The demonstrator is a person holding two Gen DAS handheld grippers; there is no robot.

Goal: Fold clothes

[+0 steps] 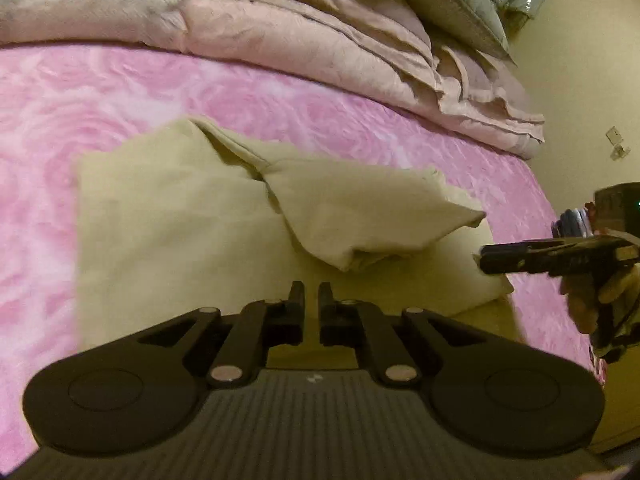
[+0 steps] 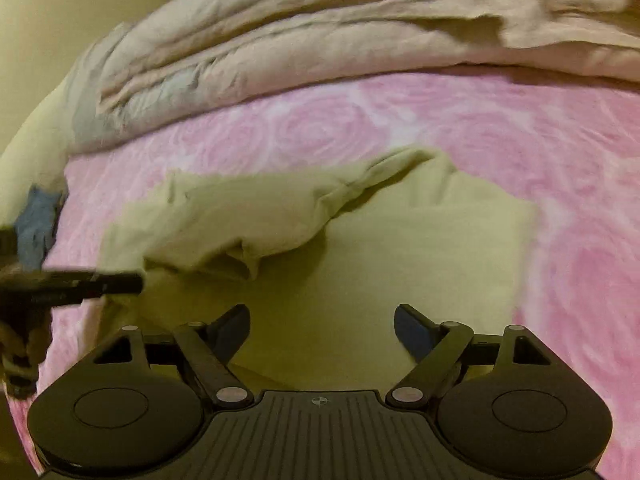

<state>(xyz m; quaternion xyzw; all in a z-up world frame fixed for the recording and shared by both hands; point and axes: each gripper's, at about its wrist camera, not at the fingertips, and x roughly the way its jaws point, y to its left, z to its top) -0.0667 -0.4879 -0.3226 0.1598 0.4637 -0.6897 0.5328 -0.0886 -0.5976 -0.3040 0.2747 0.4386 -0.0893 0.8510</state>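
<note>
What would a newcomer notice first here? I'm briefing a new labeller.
The pale yellow garment, partly folded, lies mid-bed on the pink rose-patterned bedspread. A crumpled beige duvet is heaped along the far side. The right hand-held gripper hovers open over the garment; the left hand-held gripper is shut and empty.

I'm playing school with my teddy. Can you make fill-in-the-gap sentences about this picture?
1. The yellow cloth lies on a ____ bedspread.
2. The right gripper has its jaws ____.
3. The left gripper holds ____.
4. Behind the cloth lies a bunched ____.

Missing words: pink; open; nothing; blanket
</note>
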